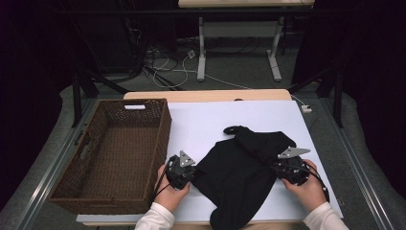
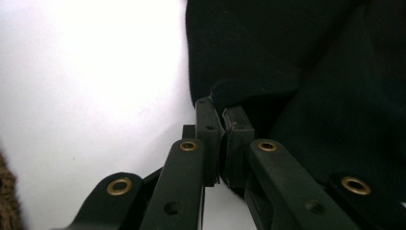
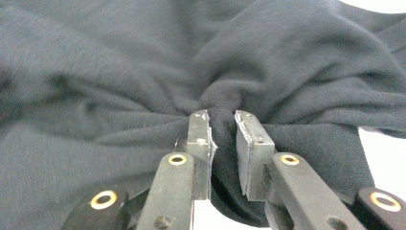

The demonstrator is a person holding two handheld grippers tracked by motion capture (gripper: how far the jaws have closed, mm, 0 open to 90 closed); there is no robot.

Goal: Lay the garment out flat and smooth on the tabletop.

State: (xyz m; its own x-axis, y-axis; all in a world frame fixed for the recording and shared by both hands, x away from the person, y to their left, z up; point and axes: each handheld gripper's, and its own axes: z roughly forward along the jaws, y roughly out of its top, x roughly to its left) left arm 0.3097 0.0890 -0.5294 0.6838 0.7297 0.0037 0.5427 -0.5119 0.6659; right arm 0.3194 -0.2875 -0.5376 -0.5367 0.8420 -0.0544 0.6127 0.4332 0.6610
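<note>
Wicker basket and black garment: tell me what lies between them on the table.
In the high view, the left gripper and its hand sit between the wicker basket and the black garment; farther back the stretch is bare white table.

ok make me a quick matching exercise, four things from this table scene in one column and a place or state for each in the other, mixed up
Things:
1. wicker basket
2. black garment
3. left tongs
4. right tongs

Places or states:
A. crumpled on the white table, between the two hands
B. pinching a thick bunched fold of the cloth
C. stands empty at the table's left side
D. closed on a thin edge of the cloth, beside bare white surface

Pairs: 1-C, 2-A, 3-D, 4-B
</note>
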